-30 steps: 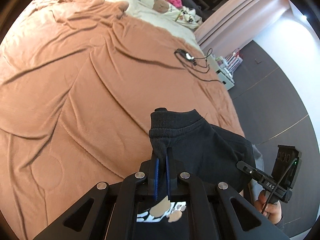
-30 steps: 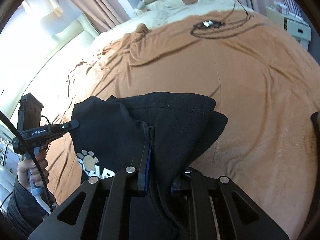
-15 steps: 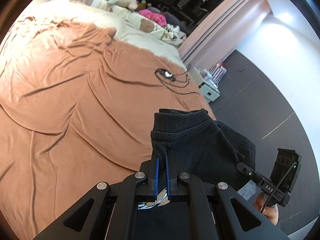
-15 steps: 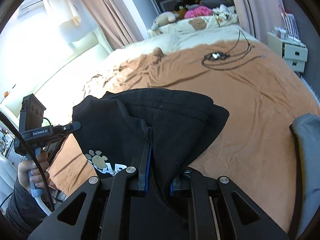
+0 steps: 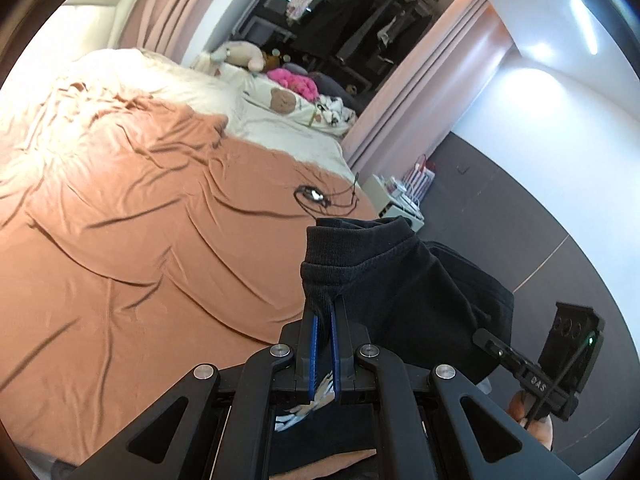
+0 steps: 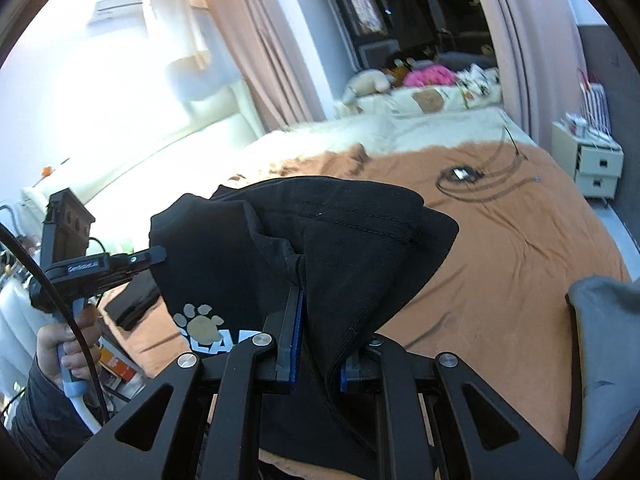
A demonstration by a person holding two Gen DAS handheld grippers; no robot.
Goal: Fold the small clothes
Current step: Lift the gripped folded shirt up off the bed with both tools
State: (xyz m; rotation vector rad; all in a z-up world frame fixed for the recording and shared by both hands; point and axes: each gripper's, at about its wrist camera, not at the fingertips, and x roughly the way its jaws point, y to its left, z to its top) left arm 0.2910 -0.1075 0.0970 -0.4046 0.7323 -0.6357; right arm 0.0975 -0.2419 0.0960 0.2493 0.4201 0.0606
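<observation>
Grippers (image 5: 324,312) (image 6: 316,308) both clamp black sweatshirt (image 6: 320,232) above bed (image 5: 140,248).

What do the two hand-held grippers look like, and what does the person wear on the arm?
Each hand-held gripper is matte black, with angular linkage bars joined by silver round bolts and blue pads on the fingers' inner faces. Seen from the side, the left one bears white lettering, a pale blue-white handle and a black cable; the right one shows a small green light. The sleeve is dark.

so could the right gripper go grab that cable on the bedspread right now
Probably not: the right gripper is shut on the black garment, which the left gripper also holds, though nothing lies between it and the cable.
</observation>
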